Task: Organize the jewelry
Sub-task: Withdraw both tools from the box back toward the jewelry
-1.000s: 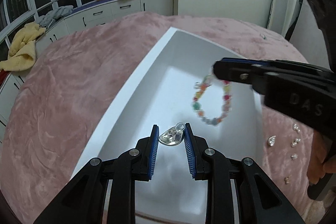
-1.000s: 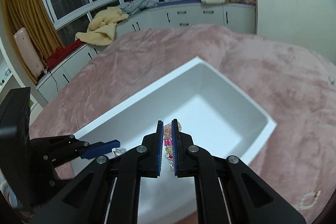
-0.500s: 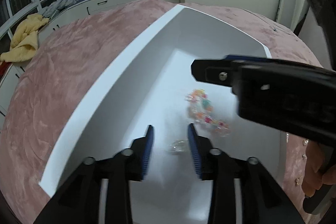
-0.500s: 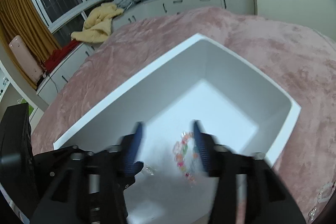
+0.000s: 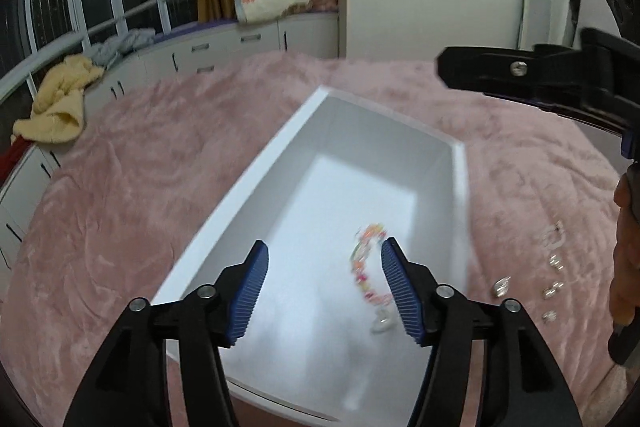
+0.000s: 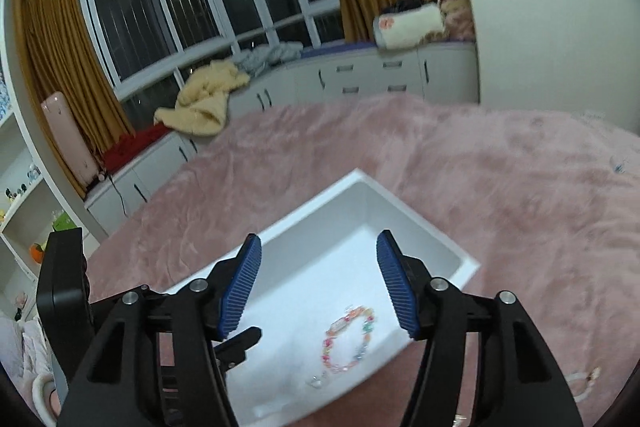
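Over the white tray (image 5: 280, 147) on the pink blanket (image 5: 140, 167), both my tongs have let go since a second ago. Then the left gripper (image 5: 324, 287) pinched a clear crystal piece (image 5: 382, 323) and the right gripper (image 6: 318, 291) was clamped on the colourful bead bracelet (image 6: 348, 343); now both jaw pairs are spread and opening further, pads touching nothing. Bracelet lies flat on the tray floor toward the near right end, crystal piece just beside its near end, both blurred in the left view. Half a second ago the right tool crossed low over the tray in my left view; now it sits high at the far right, clear of the tray, and both cameras show the tray from further up. Small silver pieces (image 5: 552, 291) lie loose on the blanket right of the tray, apart from it; another pale bracelet (image 6: 584, 381) lies at the near right in the right view. No readable writing now; the "DAS" lettering seen earlier on the right tool is out of view.
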The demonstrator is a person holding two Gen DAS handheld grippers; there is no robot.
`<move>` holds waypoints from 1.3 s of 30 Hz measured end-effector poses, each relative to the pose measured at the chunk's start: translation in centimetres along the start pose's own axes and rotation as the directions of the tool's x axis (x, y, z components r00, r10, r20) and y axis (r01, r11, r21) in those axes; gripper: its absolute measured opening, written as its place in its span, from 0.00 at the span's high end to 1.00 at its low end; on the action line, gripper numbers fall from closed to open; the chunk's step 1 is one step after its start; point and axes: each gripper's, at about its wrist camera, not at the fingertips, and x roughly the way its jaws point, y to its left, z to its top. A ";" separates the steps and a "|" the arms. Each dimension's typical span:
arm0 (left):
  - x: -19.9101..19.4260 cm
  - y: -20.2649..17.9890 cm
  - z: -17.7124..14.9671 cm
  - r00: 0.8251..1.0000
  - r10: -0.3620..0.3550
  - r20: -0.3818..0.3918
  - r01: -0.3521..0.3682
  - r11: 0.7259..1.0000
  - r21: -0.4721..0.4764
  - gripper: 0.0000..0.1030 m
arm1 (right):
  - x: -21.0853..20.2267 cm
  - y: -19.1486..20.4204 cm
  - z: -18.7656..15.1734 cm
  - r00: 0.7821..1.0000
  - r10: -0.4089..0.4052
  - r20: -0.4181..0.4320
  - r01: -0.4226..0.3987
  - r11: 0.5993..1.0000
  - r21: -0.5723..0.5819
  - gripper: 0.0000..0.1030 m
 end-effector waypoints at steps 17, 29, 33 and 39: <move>-9.7 -10.0 1.1 0.966 -0.088 0.242 0.072 0.994 0.077 0.09 | -18.2 -10.1 -1.9 0.949 -0.243 0.199 0.242 0.970 0.029 0.19; -8.9 -15.9 -3.1 0.967 -0.158 0.200 0.137 0.984 0.115 0.08 | -22.1 -16.6 -9.3 0.917 -0.382 0.112 0.382 0.924 0.023 0.17; -7.7 -16.9 -4.4 0.970 -0.173 0.171 0.153 0.980 0.124 0.08 | -21.2 -17.8 -11.2 0.911 -0.407 0.072 0.406 0.913 0.026 0.17; -6.0 -17.7 -6.2 0.971 -0.186 0.150 0.166 0.976 0.140 0.08 | -19.3 -19.5 -13.7 0.902 -0.431 0.023 0.429 0.902 0.048 0.17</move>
